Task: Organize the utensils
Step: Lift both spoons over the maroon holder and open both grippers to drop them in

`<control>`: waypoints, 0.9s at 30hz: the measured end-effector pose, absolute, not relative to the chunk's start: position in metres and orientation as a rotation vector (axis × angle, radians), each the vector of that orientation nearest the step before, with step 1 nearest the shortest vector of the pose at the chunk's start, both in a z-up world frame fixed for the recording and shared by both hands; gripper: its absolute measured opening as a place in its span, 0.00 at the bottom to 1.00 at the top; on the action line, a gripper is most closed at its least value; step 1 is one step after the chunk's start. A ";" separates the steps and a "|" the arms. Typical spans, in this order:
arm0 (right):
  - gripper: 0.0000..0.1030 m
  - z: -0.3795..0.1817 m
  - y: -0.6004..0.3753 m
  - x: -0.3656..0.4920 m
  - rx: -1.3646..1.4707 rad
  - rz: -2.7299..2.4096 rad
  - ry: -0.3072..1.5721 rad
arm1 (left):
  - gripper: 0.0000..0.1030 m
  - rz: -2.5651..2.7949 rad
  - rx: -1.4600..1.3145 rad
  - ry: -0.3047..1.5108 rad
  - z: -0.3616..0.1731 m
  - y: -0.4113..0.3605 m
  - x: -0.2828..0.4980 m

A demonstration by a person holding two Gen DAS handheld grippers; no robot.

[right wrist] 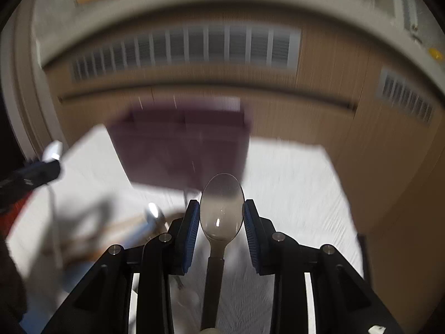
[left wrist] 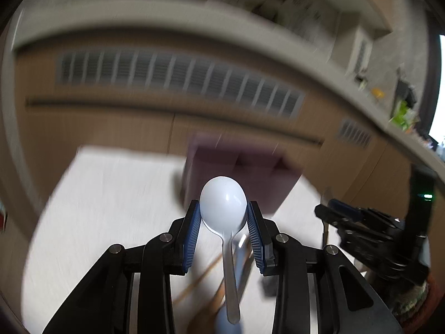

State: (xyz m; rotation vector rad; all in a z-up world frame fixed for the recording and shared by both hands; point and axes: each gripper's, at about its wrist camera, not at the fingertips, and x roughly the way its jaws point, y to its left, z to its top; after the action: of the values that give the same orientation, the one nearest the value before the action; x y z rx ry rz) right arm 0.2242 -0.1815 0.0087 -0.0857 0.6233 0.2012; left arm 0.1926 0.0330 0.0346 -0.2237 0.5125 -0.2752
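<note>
In the left wrist view, my left gripper (left wrist: 224,208) is shut on the bowl of a white plastic spoon (left wrist: 224,192); its handle hangs back toward the camera. In the right wrist view, my right gripper (right wrist: 222,204) is shut on the bowl of a smoky translucent spoon (right wrist: 222,194) with a dark handle. Both spoons are held above the white table (right wrist: 292,194), in front of a purple compartmented organizer (right wrist: 180,144) (left wrist: 258,172). The left gripper (right wrist: 46,168) with its white spoon (right wrist: 52,150) shows at the far left. The right gripper (left wrist: 331,208) shows at the right.
Blurred wooden chopsticks (left wrist: 200,281) and other loose utensils (right wrist: 153,214) lie on the table under and between the grippers. Behind the table runs a tan cabinet front (left wrist: 111,128) with vent slats (left wrist: 178,75). The surroundings are motion-blurred.
</note>
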 end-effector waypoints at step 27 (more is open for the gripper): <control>0.29 0.026 -0.174 0.342 -0.020 0.405 0.529 | 0.61 -0.251 -0.248 0.457 0.010 0.035 0.345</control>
State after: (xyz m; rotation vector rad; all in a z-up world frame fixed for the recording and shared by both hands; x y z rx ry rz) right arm 0.3421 -0.1744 0.0257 -0.0204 0.5291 0.4051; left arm 0.3446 0.0350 0.0103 -0.2479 0.4571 -0.2512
